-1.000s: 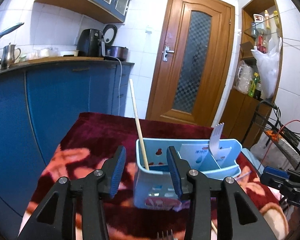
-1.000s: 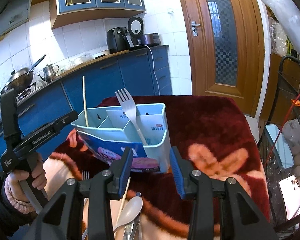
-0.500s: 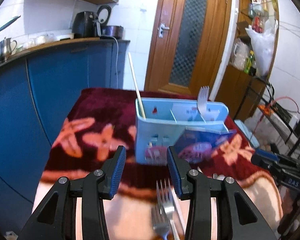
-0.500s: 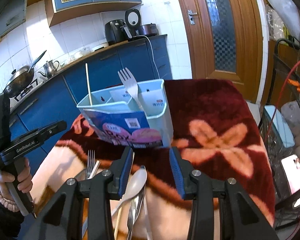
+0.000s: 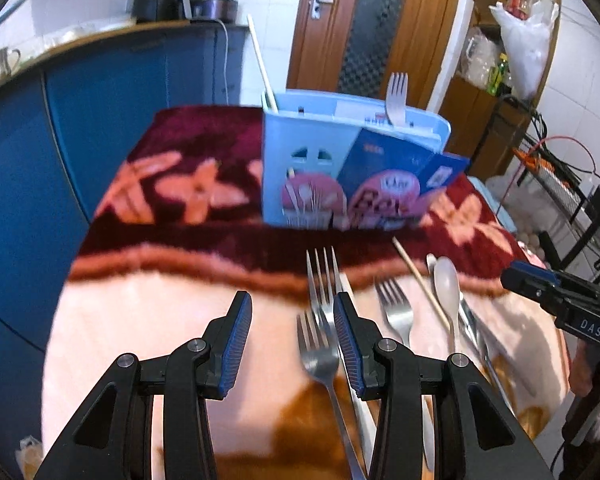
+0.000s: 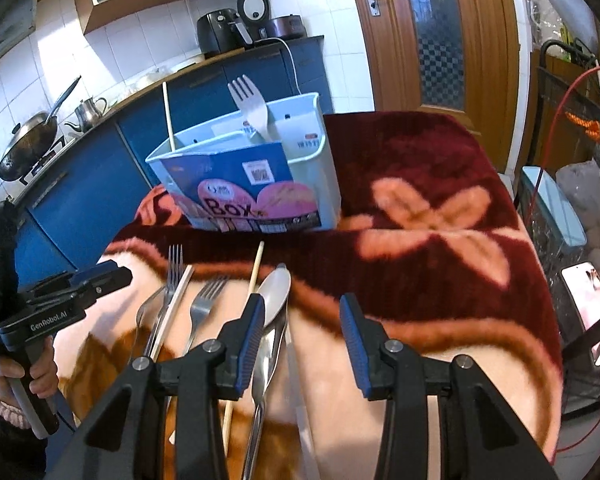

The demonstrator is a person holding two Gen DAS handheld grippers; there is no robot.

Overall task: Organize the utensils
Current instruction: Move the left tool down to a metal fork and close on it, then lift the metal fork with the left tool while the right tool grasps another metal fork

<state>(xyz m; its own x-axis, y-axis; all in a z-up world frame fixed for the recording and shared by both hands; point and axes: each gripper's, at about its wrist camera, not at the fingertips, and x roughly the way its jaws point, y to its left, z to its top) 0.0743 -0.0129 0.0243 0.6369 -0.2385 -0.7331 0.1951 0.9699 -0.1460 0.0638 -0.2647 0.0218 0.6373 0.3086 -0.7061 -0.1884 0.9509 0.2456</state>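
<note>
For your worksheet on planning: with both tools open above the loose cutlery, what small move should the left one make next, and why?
Probably lower the left tool onto the long fork: it is open and empty, with that fork lying loose beside its right finger, short of the blue organizer.

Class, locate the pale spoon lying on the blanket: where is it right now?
The pale spoon lies on the patterned blanket in front of the light blue utensil caddy, just right of the loose wooden chopstick, its bowl beside the right gripper's left finger.
</note>
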